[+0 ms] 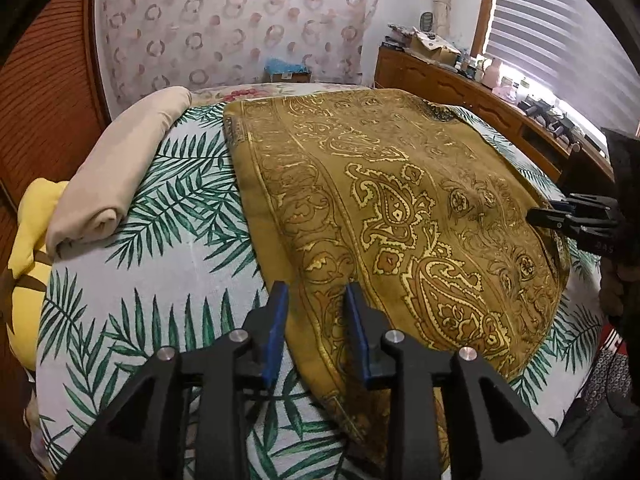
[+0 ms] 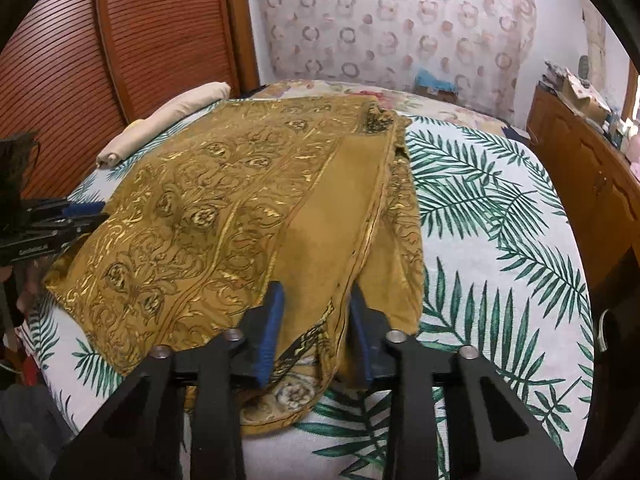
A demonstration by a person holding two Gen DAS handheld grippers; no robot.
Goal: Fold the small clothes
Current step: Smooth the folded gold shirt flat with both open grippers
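A mustard-gold paisley garment (image 1: pixel 400 208) lies spread flat on the bed, also seen in the right wrist view (image 2: pixel 248 208). My left gripper (image 1: pixel 316 296) is open, its blue-padded fingers straddling the garment's near left edge. My right gripper (image 2: pixel 316 296) is open over the garment's near right edge, where a plain layer overlaps a lower one. The right gripper also shows in the left wrist view (image 1: pixel 536 214) at the garment's right side. The left gripper shows in the right wrist view (image 2: pixel 96 212) at the garment's left side.
The bed has a white sheet with green palm leaves (image 1: pixel 168 264). A rolled beige cloth (image 1: pixel 120 168) and a yellow item (image 1: pixel 28 240) lie at the left. A wooden sideboard (image 1: pixel 480 100) with clutter stands right. A slatted wooden door (image 2: pixel 100 60) is left.
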